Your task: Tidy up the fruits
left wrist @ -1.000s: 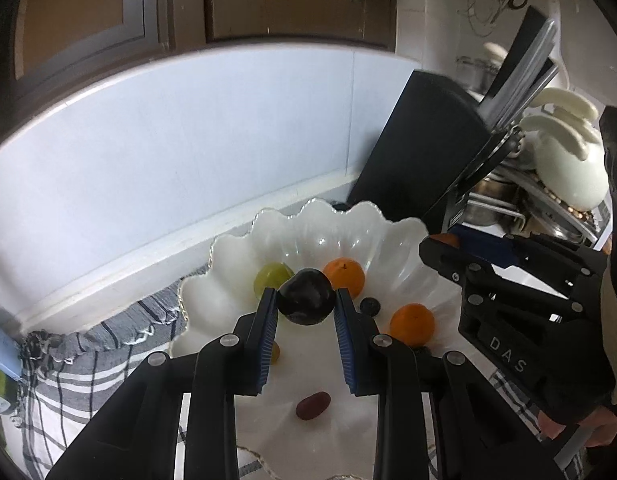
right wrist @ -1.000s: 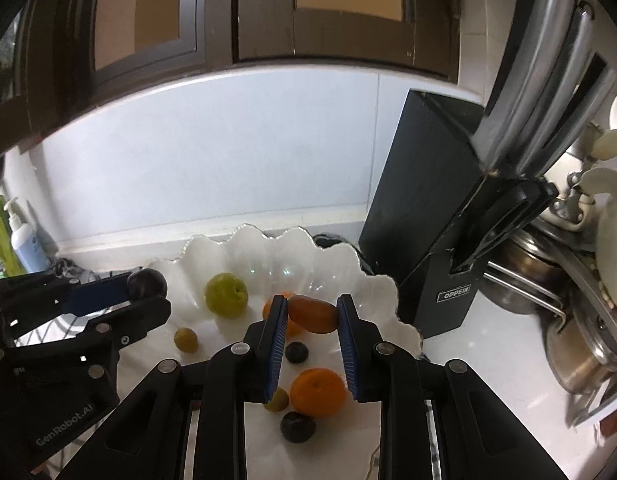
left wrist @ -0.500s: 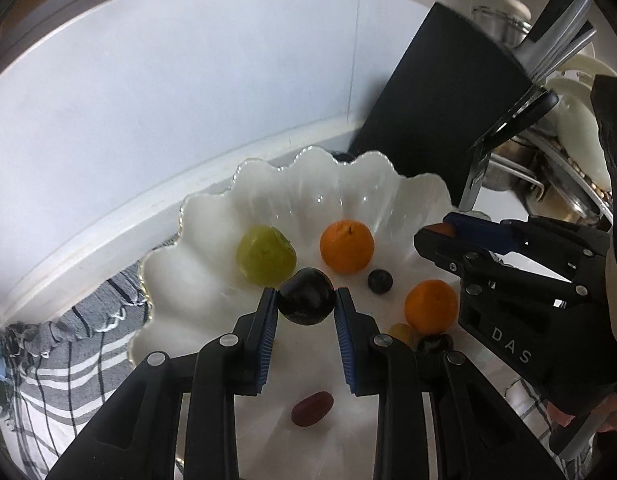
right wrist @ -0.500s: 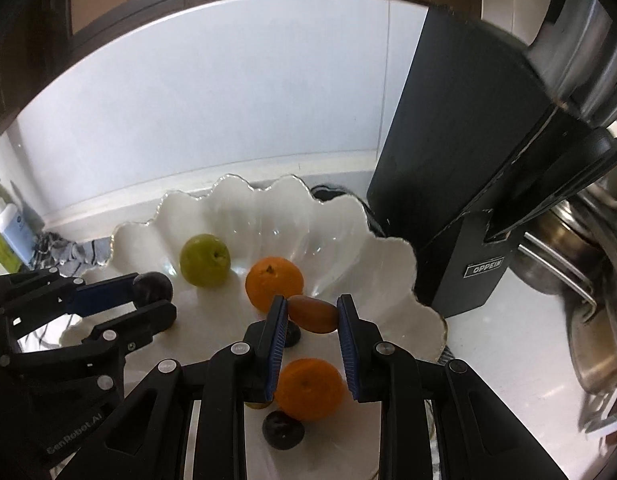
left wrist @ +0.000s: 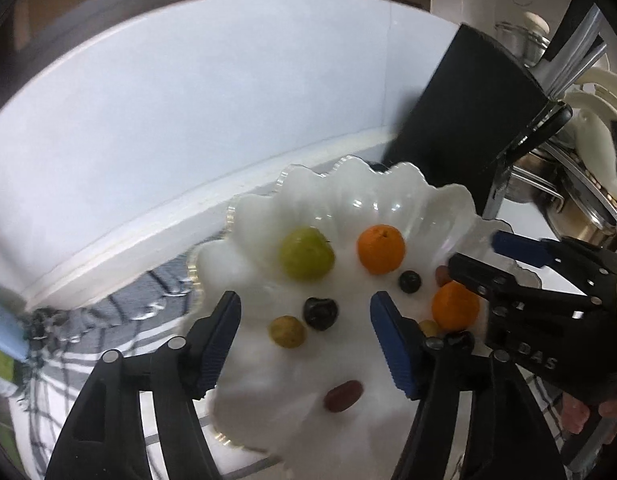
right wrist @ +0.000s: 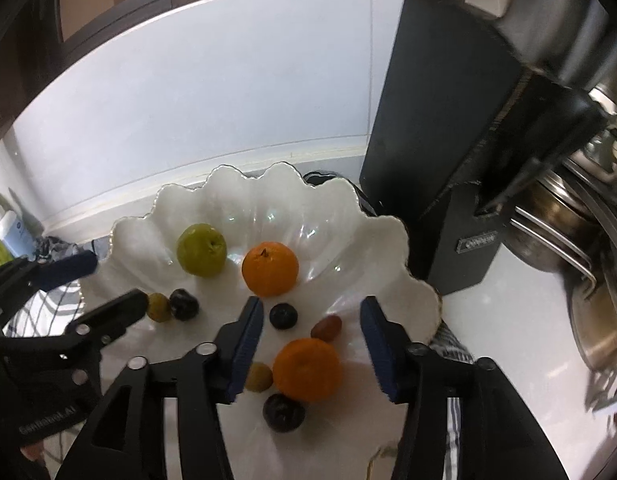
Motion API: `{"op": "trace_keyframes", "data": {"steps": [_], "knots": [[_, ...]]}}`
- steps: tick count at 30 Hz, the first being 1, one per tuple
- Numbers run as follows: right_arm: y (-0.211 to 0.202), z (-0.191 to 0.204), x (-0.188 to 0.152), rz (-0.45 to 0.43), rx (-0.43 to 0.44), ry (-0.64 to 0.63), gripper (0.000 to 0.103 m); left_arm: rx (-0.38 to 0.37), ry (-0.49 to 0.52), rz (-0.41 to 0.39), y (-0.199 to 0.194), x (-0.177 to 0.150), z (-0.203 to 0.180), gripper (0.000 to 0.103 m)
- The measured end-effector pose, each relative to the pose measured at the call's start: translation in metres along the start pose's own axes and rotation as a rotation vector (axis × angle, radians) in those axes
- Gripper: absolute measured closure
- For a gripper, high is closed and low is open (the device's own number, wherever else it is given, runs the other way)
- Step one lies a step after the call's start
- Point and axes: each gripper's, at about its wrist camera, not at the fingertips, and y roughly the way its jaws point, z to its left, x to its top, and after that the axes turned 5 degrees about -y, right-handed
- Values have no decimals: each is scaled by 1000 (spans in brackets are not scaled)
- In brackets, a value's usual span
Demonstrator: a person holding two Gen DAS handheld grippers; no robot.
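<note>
1. Left tongs (left wrist: 304,336): spread wide, empty. Half a second ago they pinched the dark plum (left wrist: 320,313); it now lies on the white scalloped bowl (left wrist: 348,184), touching a small yellow-green fruit (left wrist: 287,331).
2. Right tongs (right wrist: 312,336): also spread, empty. The reddish-brown date (right wrist: 326,328) they held earlier now rests in the bowl, just beyond the near orange (right wrist: 308,369).
3. Bowl position on the surface: unchanged.
</note>
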Motion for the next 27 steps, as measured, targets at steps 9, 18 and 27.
{"op": "trace_keyframes", "data": {"steps": [9,18,27], "knots": [[-66,9,-26,-109,-35,49,27,88,-8,-147,-70,-27,11,9],[-140,34,-62,-216,-75,76,22,48,0,-291,-147,-61,23,0],[-216,64,-92,-339,-158,63,18,18,8,-382,-211,-91,28,0]]}}
